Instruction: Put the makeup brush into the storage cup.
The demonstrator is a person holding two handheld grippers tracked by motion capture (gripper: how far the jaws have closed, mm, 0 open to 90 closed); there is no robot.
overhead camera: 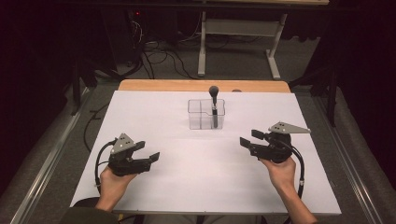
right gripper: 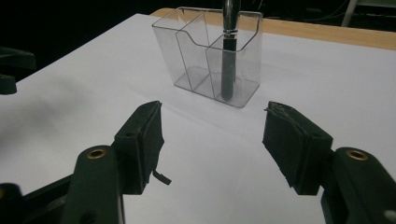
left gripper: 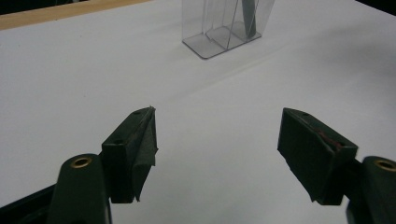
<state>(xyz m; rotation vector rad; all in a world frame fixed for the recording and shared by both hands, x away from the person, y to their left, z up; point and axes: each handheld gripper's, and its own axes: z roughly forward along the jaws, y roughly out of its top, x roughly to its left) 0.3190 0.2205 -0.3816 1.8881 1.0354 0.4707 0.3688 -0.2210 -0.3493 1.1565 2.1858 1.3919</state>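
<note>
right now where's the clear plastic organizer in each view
High view: clear plastic organizer at centre, toward the table's far edge.
Left gripper view: top centre, cropped.
Right gripper view: upper centre.
Shared landmark: the black brush standing in its end compartment.

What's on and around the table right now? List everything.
holder: one, clear plastic with compartments, far centre of the sheet.
brush: one, black with a silver band, upright in the holder's right compartment.
sheet: one, white, covering the table.
table: one, wooden edge at the far side.
desk frame: one, pale grey, on the floor behind.
left tongs: black, open, empty, near left.
right tongs: black, open, empty, near right.
</note>
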